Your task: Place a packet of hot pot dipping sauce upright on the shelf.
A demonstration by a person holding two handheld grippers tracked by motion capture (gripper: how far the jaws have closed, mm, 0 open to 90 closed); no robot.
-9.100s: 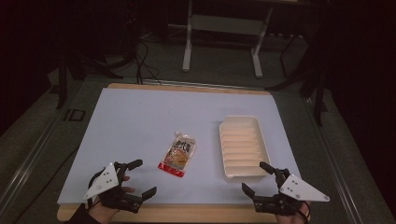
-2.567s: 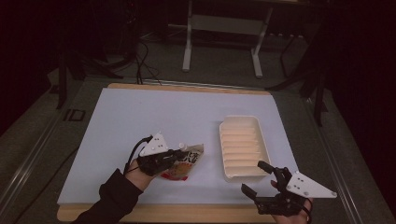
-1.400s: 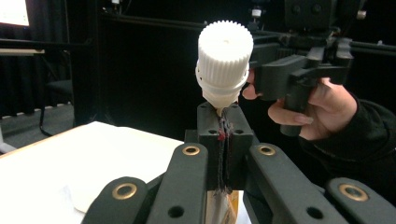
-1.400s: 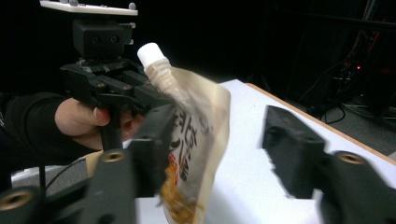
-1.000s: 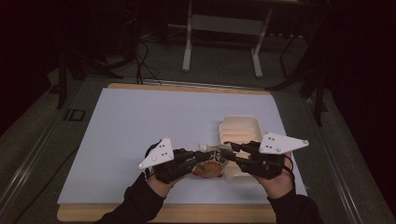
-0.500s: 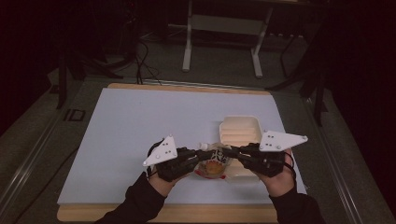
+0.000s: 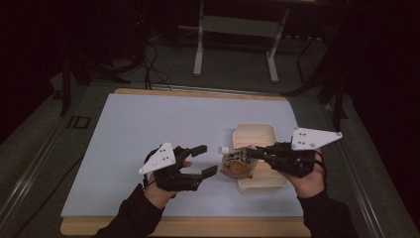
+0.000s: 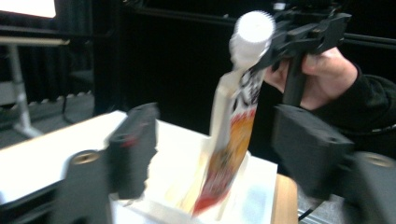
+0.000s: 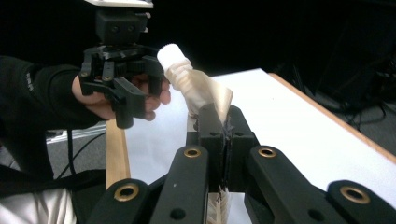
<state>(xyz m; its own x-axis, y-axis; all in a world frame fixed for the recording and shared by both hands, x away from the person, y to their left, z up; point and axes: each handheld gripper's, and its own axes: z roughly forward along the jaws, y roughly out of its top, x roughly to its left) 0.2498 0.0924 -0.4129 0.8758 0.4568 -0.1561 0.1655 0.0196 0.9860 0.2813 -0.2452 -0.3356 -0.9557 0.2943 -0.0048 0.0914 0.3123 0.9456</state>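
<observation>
High view: pouch held above the tray

From above, the right gripper [image 7: 253,152] pinched the spouted pouch [image 7: 237,162] near its top, jaws closed on the film, so the pouch hung at the tray's [image 7: 255,134] 9 o'clock edge. The left gripper [image 7: 203,159], jaws spread wide and holding nothing, sat at the pouch's 9 o'clock, apart from it, above the white mat [image 7: 148,124]. In the left gripper view the white cap [image 8: 253,25] stood at 12 o'clock, the pouch's foot just above the tray.
</observation>
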